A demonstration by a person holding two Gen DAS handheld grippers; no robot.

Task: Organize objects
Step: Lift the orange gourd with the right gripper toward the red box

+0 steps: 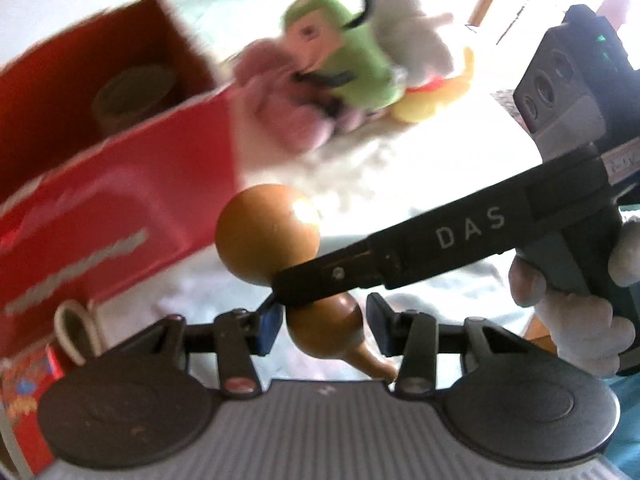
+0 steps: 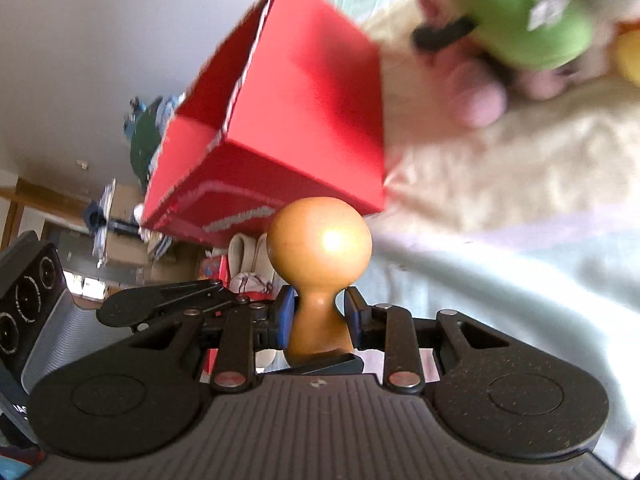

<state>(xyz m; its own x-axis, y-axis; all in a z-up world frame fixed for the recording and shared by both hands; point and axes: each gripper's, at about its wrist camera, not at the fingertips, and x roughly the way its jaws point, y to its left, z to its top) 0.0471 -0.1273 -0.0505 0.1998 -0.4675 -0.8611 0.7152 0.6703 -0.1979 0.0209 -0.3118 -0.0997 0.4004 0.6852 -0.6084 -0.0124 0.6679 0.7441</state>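
Note:
A brown wooden gourd (image 1: 260, 236) hangs in the air, held by both grippers. My left gripper (image 1: 324, 328) is shut on its small lower bulb, with the stem toward the camera. My right gripper (image 2: 318, 314) is shut on the gourd (image 2: 320, 240) at its narrow waist. In the left wrist view its black finger (image 1: 400, 252) reaches in from the right, held by a gloved hand (image 1: 580, 324). An open red box (image 1: 120, 216) stands just left of the gourd, with a brown round thing (image 1: 136, 96) inside. In the right wrist view the red box (image 2: 304, 120) is straight ahead.
Plush toys lie in a heap beyond the box on the pale blanket (image 1: 380, 168): a green one (image 1: 344, 56), a pink one (image 1: 280, 120), a white one (image 1: 404, 20) and a yellow one (image 1: 432, 100). White shoes (image 2: 248, 264) and a patterned red box (image 1: 24, 400) lie below the bed's edge.

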